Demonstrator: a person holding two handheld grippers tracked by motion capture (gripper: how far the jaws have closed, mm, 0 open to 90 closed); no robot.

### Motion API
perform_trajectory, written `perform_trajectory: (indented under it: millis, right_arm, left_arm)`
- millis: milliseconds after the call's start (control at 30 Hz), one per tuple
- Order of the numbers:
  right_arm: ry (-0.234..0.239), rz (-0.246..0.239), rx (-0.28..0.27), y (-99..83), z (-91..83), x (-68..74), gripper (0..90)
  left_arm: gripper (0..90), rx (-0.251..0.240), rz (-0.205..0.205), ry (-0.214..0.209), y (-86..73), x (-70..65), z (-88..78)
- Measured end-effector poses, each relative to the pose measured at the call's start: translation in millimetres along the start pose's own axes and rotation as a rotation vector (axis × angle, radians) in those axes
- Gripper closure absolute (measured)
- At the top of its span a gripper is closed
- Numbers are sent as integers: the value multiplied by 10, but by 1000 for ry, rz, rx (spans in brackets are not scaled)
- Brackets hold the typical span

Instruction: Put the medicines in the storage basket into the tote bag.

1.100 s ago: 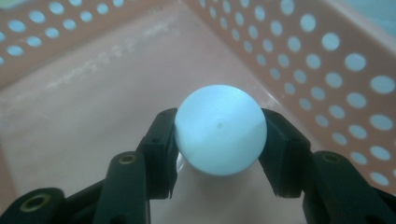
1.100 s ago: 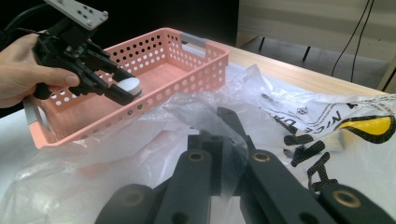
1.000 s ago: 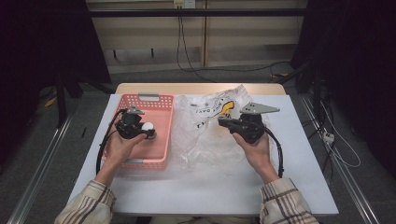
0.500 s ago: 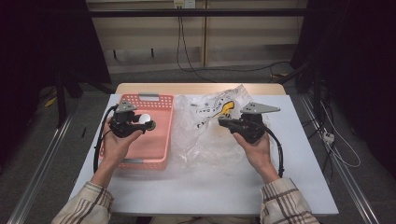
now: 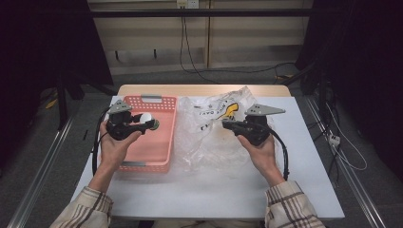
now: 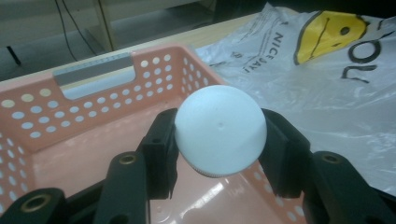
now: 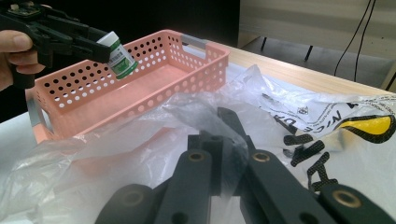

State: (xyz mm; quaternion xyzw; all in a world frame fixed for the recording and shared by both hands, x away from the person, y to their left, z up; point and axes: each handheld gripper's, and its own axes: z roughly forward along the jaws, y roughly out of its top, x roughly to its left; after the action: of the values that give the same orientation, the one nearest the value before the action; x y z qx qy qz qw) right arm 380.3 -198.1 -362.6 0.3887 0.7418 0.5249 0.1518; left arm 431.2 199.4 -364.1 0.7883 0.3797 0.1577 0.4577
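Two tools are at work above the white table (image 5: 228,190). Left tool (image 5: 142,124): black, hard-jawed, clenched on a small bottle (image 6: 219,130); the bottle has a smooth, domed white cap with a finely ribbed lower edge, and the right gripper view shows a green-and-white label on its body; the cap sits squarely between the two jaw pads, touching both, with the bottle tilted and its cap end toward the tool's camera. The bottle hangs clear above the pink basket (image 5: 157,147), over its far half, touching neither floor nor walls; the basket is rigid plastic, rectangular, with a glossy solid floor, walls perforated by rows of round holes, and a grey handle bar at its far end. Right tool (image 5: 228,125): clenched on the plastic bag (image 5: 214,142), a fold of film pinched between its closed jaws; the bag is thin, translucent, crinkled, printed with black lettering and a yellow face; it lies spread on the table just beside the basket, touching its right wall. Both tools stand well apart from each other.
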Motion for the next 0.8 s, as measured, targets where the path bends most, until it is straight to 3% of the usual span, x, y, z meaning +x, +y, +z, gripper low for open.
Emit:
perform_trajectory:
  millis: [333,800]
  right_arm:
    - [4,0,4,-3,-2,-10,900]
    - [12,-4,17,-18,22,1,900]
  left_arm:
    - [512,-12,15,-3,26,-134,-28]
    - [512,-35,81,-81,139,-442,-115]
